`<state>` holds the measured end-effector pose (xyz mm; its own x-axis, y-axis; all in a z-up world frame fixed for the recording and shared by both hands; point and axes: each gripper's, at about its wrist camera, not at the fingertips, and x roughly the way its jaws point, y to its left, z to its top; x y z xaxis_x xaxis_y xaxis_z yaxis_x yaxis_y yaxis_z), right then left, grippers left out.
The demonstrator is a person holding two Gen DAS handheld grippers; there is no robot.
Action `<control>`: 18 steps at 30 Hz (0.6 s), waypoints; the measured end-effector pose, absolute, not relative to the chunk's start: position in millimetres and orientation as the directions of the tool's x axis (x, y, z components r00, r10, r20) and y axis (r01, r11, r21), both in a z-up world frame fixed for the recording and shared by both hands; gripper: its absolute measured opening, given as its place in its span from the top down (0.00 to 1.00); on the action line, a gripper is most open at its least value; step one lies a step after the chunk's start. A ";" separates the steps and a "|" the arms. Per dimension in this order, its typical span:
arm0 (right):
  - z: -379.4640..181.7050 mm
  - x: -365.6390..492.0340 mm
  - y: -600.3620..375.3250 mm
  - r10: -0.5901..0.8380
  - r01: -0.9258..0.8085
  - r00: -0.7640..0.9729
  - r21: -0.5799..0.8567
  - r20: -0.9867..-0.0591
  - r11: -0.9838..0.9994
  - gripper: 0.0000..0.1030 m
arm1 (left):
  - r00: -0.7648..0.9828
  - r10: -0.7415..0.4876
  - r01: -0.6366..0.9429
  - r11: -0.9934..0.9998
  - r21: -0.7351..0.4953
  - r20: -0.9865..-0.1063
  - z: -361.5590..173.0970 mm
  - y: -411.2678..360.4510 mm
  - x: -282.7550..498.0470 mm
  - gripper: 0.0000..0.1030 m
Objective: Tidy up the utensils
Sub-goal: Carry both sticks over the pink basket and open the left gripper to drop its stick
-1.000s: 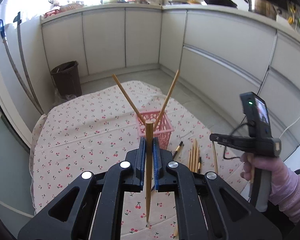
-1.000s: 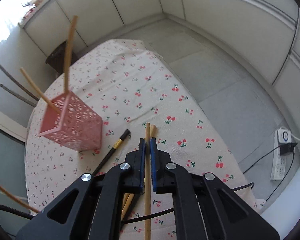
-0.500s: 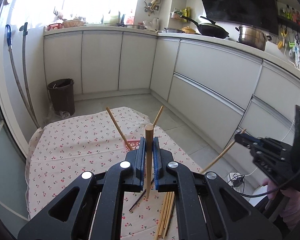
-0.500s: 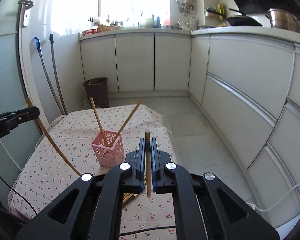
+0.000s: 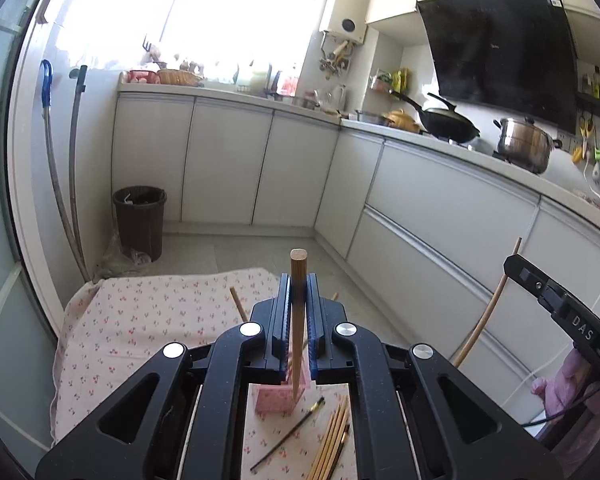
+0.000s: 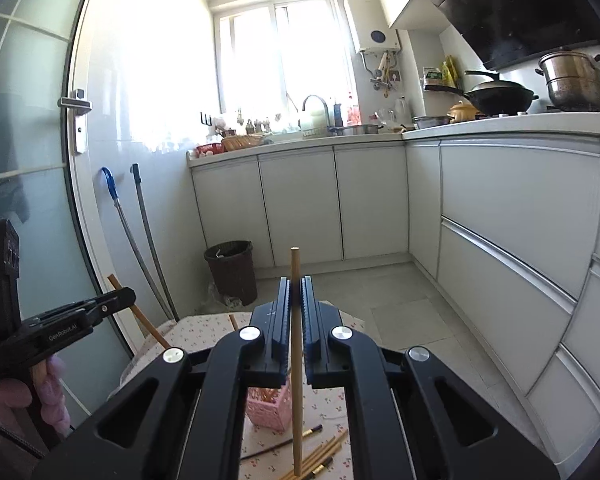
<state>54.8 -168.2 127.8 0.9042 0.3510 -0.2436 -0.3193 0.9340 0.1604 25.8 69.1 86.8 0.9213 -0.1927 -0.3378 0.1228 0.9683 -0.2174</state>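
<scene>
Overhead, each claw pinches one plain wooden chopstick upright: left gripper (image 5: pixel 299 312) on a chopstick (image 5: pixel 298 320), right gripper (image 6: pixel 296 312) on a thinner chopstick (image 6: pixel 296 360). Below: pink basket (image 6: pixel 270 408), loose chopsticks (image 5: pixel 334 440), cherry-print tablecloth (image 5: pixel 140 320); white kitchen cabinets (image 6: pixel 300 208) beyond.

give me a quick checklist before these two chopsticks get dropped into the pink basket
1. Left gripper clamped on its wooden chopstick: ok, held upright.
2. Right gripper clamped on its thin wooden chopstick: ok, upright.
3. Left chopstick tip over the pink perforated plastic basket: ok, it appears in line with it.
4. Right chopstick tip over the basket: not ok, it hangs to the side, above the loose wooden chopsticks on the cherry-print cloth.
5. Room in the basket opening: cannot tell, the gripper bodies hide it.
6. The two grippers apart from each other: ok.
</scene>
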 end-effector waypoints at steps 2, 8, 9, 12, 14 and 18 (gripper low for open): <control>132.5 59.7 -163.7 0.360 -0.330 0.903 0.160 -0.233 0.930 0.95 | 0.926 -0.177 0.108 0.970 -0.216 -0.334 90.8 69.5 35.4 0.94; 137.3 89.7 -146.1 0.399 -0.363 0.894 0.194 -0.203 0.911 0.95 | 0.922 -0.131 0.060 0.978 -0.199 -0.366 84.3 70.0 74.0 0.94; 135.0 95.0 -144.8 0.406 -0.367 0.891 0.204 -0.204 0.908 0.95 | 0.920 -0.124 0.052 0.979 -0.198 -0.372 81.0 70.2 80.8 0.94; 126.1 111.3 -136.8 0.416 -0.372 0.885 0.217 -0.211 0.902 0.95 | 0.908 -0.128 0.045 0.976 -0.213 -0.398 68.0 73.0 99.2 0.93; 118.6 121.9 -133.1 0.423 -0.375 0.880 0.229 -0.218 0.898 0.95 | 0.897 -0.118 0.033 0.979 -0.202 -0.425 56.1 73.0 109.9 0.93; 102.8 135.4 -128.4 0.419 -0.366 0.875 0.235 -0.243 0.901 0.95 | 0.894 -0.101 0.000 0.975 -0.224 -0.437 51.8 82.6 111.1 0.86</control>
<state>135.4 -128.4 102.8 0.8748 0.4189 -0.2434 -0.3660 0.9006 0.2345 111.1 82.6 51.8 0.8938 -0.1007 -0.4370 0.0001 0.9745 -0.2243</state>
